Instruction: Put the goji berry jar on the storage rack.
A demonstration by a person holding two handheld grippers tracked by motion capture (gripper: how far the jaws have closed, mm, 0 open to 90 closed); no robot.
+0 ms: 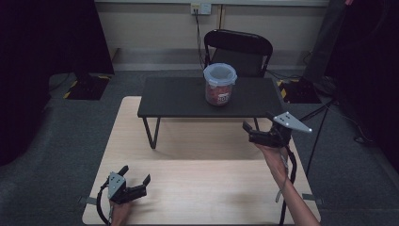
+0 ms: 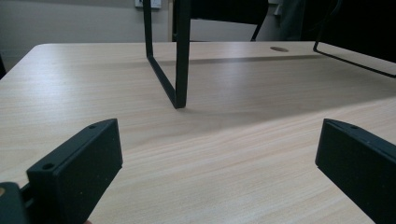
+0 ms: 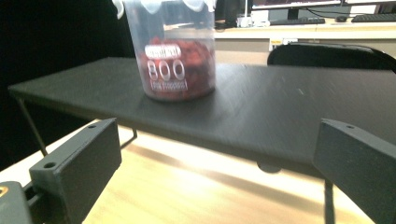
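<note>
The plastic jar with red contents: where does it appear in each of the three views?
High view: the jar stands upper centre, on the black shelf.
Left gripper view: not in it.
Right gripper view: the jar is upper left of centre, on the shelf.
Shared landmark: the black shelf, whose leg rises in the left gripper view.
</note>
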